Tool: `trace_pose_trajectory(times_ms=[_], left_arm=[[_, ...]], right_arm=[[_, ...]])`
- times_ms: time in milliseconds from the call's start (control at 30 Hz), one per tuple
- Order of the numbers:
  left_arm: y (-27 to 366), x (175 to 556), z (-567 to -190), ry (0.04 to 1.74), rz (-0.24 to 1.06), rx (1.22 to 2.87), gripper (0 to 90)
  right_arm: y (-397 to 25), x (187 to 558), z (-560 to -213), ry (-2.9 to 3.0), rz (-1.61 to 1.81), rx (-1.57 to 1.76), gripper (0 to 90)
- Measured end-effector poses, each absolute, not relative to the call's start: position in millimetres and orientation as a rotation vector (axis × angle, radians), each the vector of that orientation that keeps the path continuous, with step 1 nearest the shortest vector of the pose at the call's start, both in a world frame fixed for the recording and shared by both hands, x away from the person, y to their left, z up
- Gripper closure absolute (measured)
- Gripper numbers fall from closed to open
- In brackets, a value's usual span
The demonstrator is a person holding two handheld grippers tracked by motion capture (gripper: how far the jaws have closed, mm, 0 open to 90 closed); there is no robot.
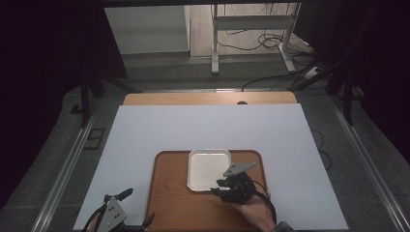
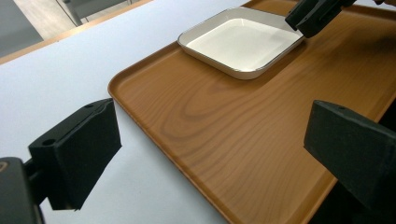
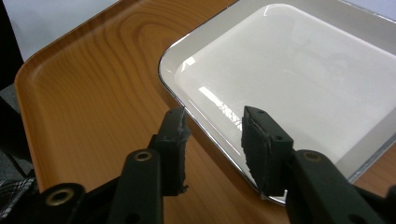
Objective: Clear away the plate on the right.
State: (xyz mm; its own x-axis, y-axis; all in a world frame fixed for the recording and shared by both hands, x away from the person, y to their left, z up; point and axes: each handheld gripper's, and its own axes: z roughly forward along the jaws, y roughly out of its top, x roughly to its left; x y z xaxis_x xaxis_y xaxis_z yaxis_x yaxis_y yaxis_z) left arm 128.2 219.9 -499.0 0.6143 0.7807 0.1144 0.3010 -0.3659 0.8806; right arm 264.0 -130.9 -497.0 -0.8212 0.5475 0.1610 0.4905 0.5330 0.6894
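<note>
The right tool [image 3: 212, 140], jaws apart, straddles the near-right rim of the dish [image 1: 205, 166] on the tray [image 1: 169, 203]; the left tool [image 1: 126, 209], jaws wide apart, sits at the tray's near-left corner.

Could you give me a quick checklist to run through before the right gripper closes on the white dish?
1. Right gripper open: ok.
2. Jaws straddle the white dish rim, one inside, one outside: ok.
3. Rim seated deep between the jaws: cannot tell.
4. Dish sits flat on the wooden tray: ok.
5. Dish empty: ok.
6. Left gripper open at the tray's left edge, away from the dish: ok.
</note>
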Motion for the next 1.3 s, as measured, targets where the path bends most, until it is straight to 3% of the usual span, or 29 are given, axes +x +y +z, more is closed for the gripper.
trace_pose_trajectory(times_ms=[1300], left_arm=[[219.6,127.9,-498.8,0.855,0.671,1.941,3.4]], right_arm=[[-172.4,260.7,-472.2,2.543,1.248,0.933,35.4]])
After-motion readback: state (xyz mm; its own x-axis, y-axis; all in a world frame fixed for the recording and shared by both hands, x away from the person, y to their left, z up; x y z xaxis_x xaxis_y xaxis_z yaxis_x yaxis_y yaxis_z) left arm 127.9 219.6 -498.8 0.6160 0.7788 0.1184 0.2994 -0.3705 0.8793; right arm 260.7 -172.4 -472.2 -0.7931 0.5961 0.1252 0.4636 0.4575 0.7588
